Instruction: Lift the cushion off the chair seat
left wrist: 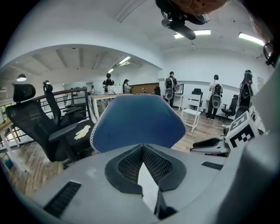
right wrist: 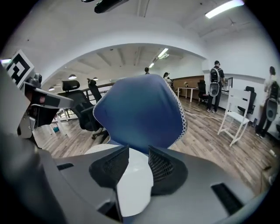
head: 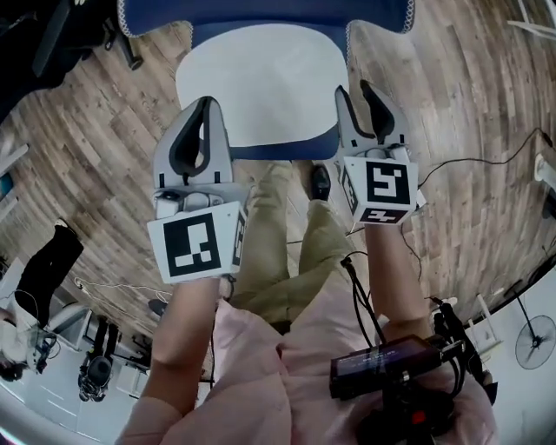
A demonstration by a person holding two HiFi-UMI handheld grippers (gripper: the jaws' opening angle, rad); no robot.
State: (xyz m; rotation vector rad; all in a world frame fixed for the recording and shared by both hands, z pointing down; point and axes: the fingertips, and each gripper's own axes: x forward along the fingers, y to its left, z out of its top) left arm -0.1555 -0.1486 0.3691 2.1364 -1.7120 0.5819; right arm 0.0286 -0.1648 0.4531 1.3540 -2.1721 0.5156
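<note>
Blue cushion [head: 261,13] stands at the seat's far edge, straight beyond both tools; left tool [head: 207,106] pressed together, right tool [head: 354,90] slightly spread, both empty.

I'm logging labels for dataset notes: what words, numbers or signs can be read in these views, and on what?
No words or numbers can be read anywhere.
Left cube on the left gripper: black-and-white square marker pattern, no letters.
Right cube on the right gripper: the same kind of pattern.
Device screen at the person's waist: faint lines, too small to read.
Black chair: pale hand-shaped patch, a glove or a print, no text.
</note>
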